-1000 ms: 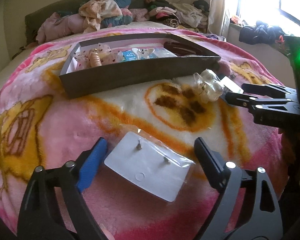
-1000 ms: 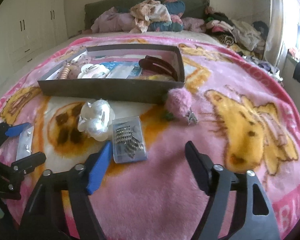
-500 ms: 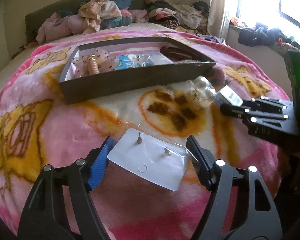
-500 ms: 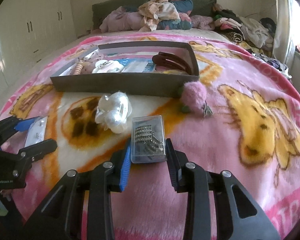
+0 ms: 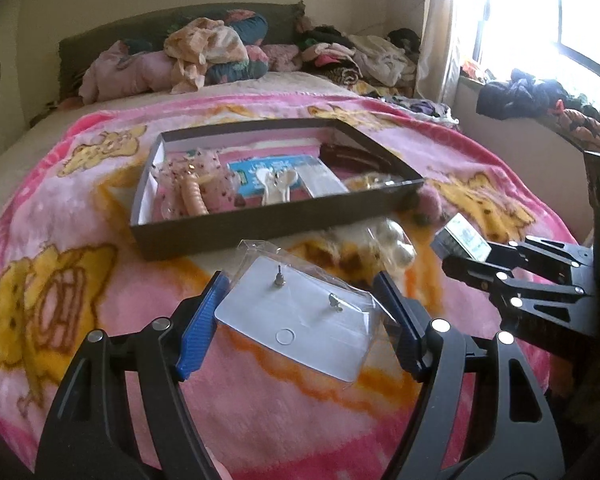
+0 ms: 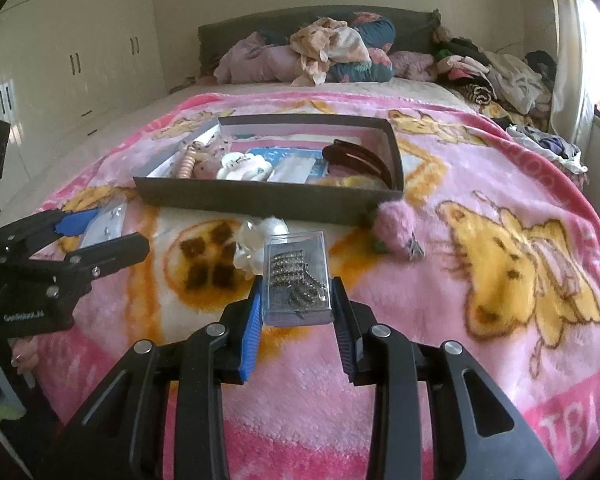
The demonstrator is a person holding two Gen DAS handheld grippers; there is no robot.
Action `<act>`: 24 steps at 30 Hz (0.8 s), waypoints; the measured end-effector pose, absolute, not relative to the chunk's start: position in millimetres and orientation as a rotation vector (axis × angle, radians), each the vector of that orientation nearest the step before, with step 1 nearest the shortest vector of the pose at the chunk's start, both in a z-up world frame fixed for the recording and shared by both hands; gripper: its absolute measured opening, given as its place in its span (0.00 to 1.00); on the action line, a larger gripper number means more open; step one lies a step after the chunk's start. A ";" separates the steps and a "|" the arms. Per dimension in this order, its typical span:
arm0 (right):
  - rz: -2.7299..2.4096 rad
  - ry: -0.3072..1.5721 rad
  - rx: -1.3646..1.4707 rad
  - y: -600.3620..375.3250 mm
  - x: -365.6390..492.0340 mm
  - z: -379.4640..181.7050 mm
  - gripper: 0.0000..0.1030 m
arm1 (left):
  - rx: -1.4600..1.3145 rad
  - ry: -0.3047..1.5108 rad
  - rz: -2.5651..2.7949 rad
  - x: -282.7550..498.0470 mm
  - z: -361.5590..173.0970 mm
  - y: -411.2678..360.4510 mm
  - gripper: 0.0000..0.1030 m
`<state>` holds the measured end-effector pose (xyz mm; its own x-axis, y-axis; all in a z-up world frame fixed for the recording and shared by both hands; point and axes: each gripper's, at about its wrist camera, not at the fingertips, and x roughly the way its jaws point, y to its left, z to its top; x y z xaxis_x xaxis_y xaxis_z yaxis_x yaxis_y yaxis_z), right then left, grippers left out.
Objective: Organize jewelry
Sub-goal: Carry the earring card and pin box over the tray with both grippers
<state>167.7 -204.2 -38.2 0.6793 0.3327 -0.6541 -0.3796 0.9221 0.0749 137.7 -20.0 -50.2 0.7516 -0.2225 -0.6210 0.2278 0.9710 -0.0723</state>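
Observation:
My left gripper (image 5: 302,308) is shut on a white earring card in a clear bag (image 5: 296,320) and holds it above the pink blanket, in front of the dark tray (image 5: 260,224). My right gripper (image 6: 298,304) is shut on a clear plastic box of dark rhinestone pieces (image 6: 296,280), lifted off the blanket. The tray (image 6: 260,200) holds hair ties, a white clip, a blue card and a brown hair clip (image 6: 360,158). The right gripper with its box also shows in the left wrist view (image 5: 466,252). The left gripper shows in the right wrist view (image 6: 108,228).
A pearl hair piece (image 6: 260,240) and a pink fluffy clip (image 6: 396,228) lie on the blanket before the tray. Piled clothes (image 6: 332,52) sit at the bed's head. Wardrobes (image 6: 72,56) stand left; a window sill with clothes (image 5: 540,96) is at right.
Both grippers closed on their items and lifted them: the left on the earring card, the right on the clear box. Both moved closer to the tray.

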 end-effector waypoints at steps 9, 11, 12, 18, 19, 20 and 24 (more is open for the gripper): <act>0.401 0.710 -0.060 -201.7 176.4 -29.2 0.30 | -0.021 0.661 -0.229 151.5 -39.6 -12.3 0.63; 0.401 0.707 -0.067 -200.0 178.3 -27.8 0.30 | -0.026 0.658 -0.226 154.0 -38.5 -10.1 0.63; 0.402 0.707 -0.067 -199.5 179.8 -27.0 0.30 | -0.029 0.657 -0.224 154.6 -38.1 -9.6 0.63; 0.398 0.700 -0.060 -198.0 188.2 -22.5 0.30 | -0.040 0.656 -0.217 162.0 -36.6 -7.8 0.63; 0.396 0.699 -0.058 -198.0 189.9 -21.6 0.30 | -0.042 0.656 -0.217 163.5 -36.5 -6.7 0.63; 0.396 0.698 -0.056 -198.1 191.7 -20.7 0.30 | -0.045 0.655 -0.216 165.5 -35.8 -6.2 0.63; 0.392 0.694 -0.054 -199.3 198.6 -17.4 0.30 | -0.047 0.647 -0.215 173.0 -32.5 -6.1 0.63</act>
<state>198.6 -199.3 -17.4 0.6990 0.3342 -0.6323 -0.3699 0.9256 0.0803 173.0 -6.1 -32.5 0.7763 -0.2129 -0.5933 0.1839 0.9768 -0.1099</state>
